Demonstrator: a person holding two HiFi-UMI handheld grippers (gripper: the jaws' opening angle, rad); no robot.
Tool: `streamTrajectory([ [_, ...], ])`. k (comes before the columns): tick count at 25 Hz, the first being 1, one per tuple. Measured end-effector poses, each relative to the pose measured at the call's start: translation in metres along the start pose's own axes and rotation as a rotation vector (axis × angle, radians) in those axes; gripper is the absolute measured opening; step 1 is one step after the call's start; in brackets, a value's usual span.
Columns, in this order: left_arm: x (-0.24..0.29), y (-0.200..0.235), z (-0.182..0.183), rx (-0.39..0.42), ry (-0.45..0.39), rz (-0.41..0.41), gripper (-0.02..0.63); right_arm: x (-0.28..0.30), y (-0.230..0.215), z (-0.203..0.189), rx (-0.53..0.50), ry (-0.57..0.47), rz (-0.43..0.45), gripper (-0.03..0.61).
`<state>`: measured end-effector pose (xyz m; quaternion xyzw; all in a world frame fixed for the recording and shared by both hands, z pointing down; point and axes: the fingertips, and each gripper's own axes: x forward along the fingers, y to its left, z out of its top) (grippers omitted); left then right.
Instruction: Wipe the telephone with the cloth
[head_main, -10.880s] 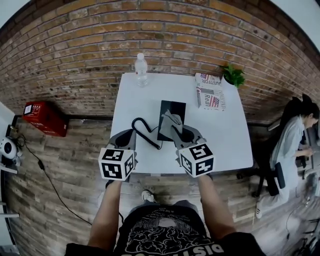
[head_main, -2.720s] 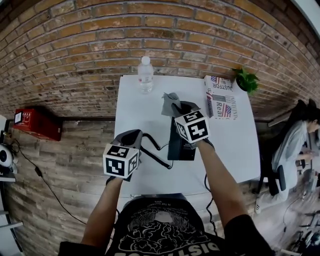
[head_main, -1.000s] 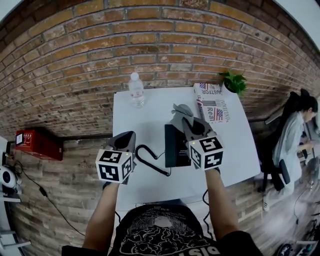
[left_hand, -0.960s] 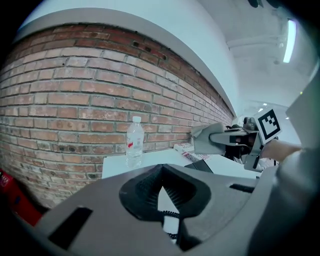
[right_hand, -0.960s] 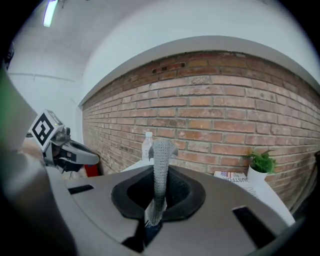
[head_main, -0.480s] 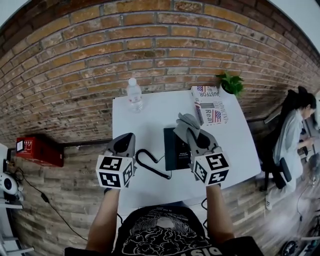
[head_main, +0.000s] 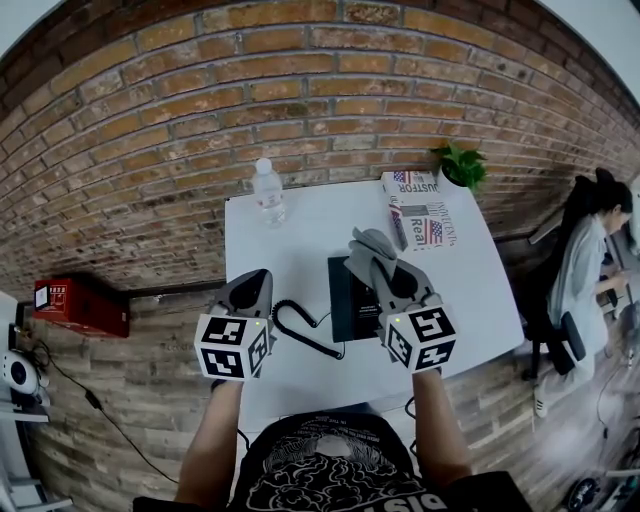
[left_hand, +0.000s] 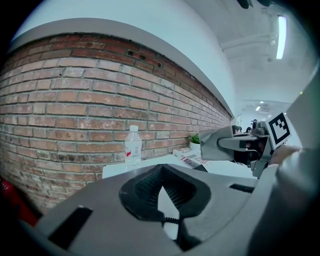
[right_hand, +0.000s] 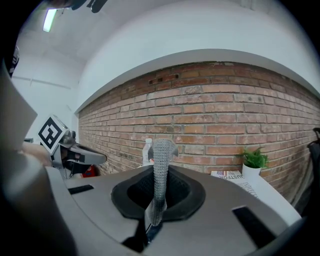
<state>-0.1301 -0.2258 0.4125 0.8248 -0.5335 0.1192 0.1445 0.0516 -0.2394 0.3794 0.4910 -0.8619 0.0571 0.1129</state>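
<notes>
A black telephone (head_main: 345, 285) lies on the white table (head_main: 300, 230), and its coiled cord (head_main: 300, 328) trails to its left. My right gripper (head_main: 376, 262) hovers over the phone's right side, shut on a grey cloth (head_main: 368, 243). In the right gripper view the cloth (right_hand: 161, 150) stands up from between the closed jaws of the right gripper (right_hand: 159, 172). My left gripper (head_main: 256, 280) hangs left of the phone above the cord. In its own view the left gripper (left_hand: 160, 170) has its tips together and holds nothing.
A water bottle (head_main: 267, 190) stands at the table's far left by the brick wall. A printed box (head_main: 415, 210) and a small potted plant (head_main: 460, 165) sit at the far right. A seated person (head_main: 590, 250) is to the right, and a red box (head_main: 80, 305) lies on the floor at left.
Over the last second my right gripper has drawn back a little toward me along the phone, still holding the cloth. The left gripper has stayed about where it was.
</notes>
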Motion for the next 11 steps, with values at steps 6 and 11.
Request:
streamTrajectory([
  [6, 0.0002, -0.002, -0.0002, -0.002, 0.007, -0.01, 0.006, 0.0002, 0.0035, -0.0004, -0.002, 0.009, 0.007, 0.011],
  [11, 0.0002, -0.0036, -0.0016, -0.006, 0.009, -0.012, 0.005, -0.0002, 0.0056, -0.0034, -0.002, 0.013, 0.016, 0.011],
])
